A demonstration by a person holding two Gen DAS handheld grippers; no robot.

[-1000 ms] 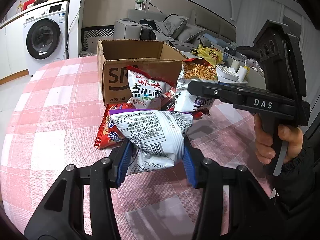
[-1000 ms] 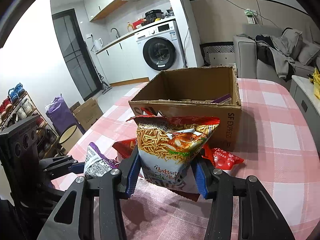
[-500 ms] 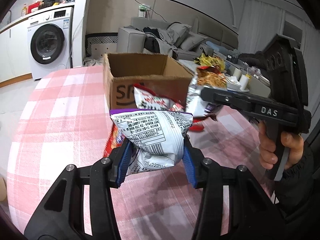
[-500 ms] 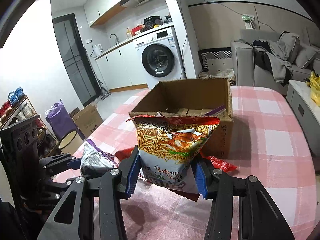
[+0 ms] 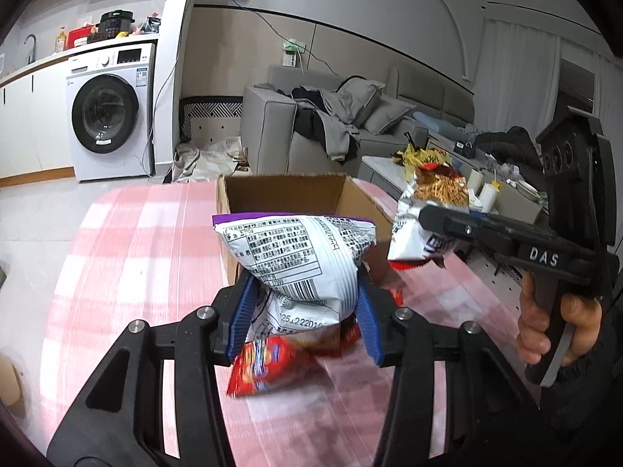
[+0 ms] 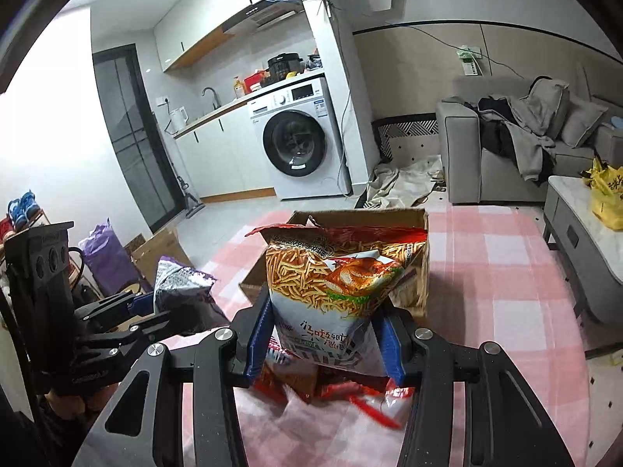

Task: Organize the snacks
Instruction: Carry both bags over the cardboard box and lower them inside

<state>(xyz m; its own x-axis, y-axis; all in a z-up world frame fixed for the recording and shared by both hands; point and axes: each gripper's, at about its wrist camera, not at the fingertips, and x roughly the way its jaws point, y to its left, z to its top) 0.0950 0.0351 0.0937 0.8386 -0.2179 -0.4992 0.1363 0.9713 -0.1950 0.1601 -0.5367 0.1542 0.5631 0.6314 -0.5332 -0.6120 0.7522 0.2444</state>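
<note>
Transfer step: left gripper (image 5: 304, 311) clamps white-purple bag (image 5: 300, 257), right gripper (image 6: 323, 340) clamps fries bag (image 6: 335, 284), both short of cardboard box (image 5: 286, 194). Next: carry over its rim, release.

A cardboard box (image 5: 286, 194) stands on the table (image 5: 128, 272), behind loose snack packets (image 5: 268, 362).

1. the cardboard box (image 5: 284, 194) stands open at the top, flaps up; nothing covers its mouth.
2. the purple-and-white bag (image 5: 296, 257), clamped in the left gripper (image 5: 303, 311), hangs in front of the box's near wall.
3. the fries bag (image 6: 335, 284), pinched by the right gripper (image 6: 323, 338), hangs just to the right, near the first bag.
4. loose red packets (image 5: 268, 362) lie on the checked tablecloth (image 5: 128, 272) beneath both grippers.
5. the cloth left of the box is bare.
</note>
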